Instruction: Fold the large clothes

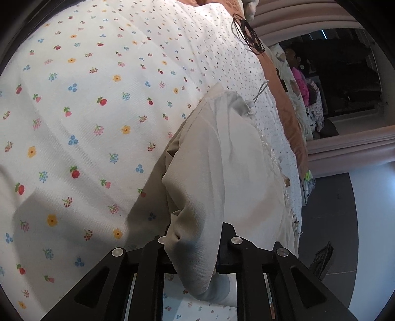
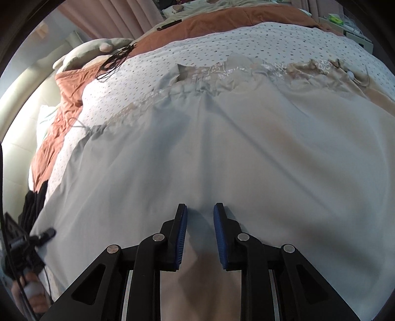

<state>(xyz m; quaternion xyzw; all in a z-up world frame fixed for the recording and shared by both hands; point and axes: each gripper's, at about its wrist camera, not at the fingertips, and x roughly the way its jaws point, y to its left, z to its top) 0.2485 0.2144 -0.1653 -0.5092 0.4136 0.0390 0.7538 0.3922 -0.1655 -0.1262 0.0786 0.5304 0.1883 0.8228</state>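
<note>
A large beige garment (image 2: 222, 138) with a lace-trimmed edge lies spread over a flower-print bedsheet (image 1: 86, 123). In the left wrist view my left gripper (image 1: 195, 237) is shut on a bunched edge of the garment (image 1: 222, 160), which drapes from the fingers down onto the sheet; the fingertips are hidden by the cloth. In the right wrist view my right gripper (image 2: 200, 214) is open, its blue pads (image 2: 182, 237) standing apart and pressed down on the flat cloth, with nothing between them.
An orange quilt (image 2: 217, 18) and a dotted white cover (image 2: 246, 39) lie beyond the garment. A black cord (image 2: 113, 61) rests on the cover at left. A mirror (image 1: 345, 74) and grey floor (image 1: 330, 222) are at the bed's right edge.
</note>
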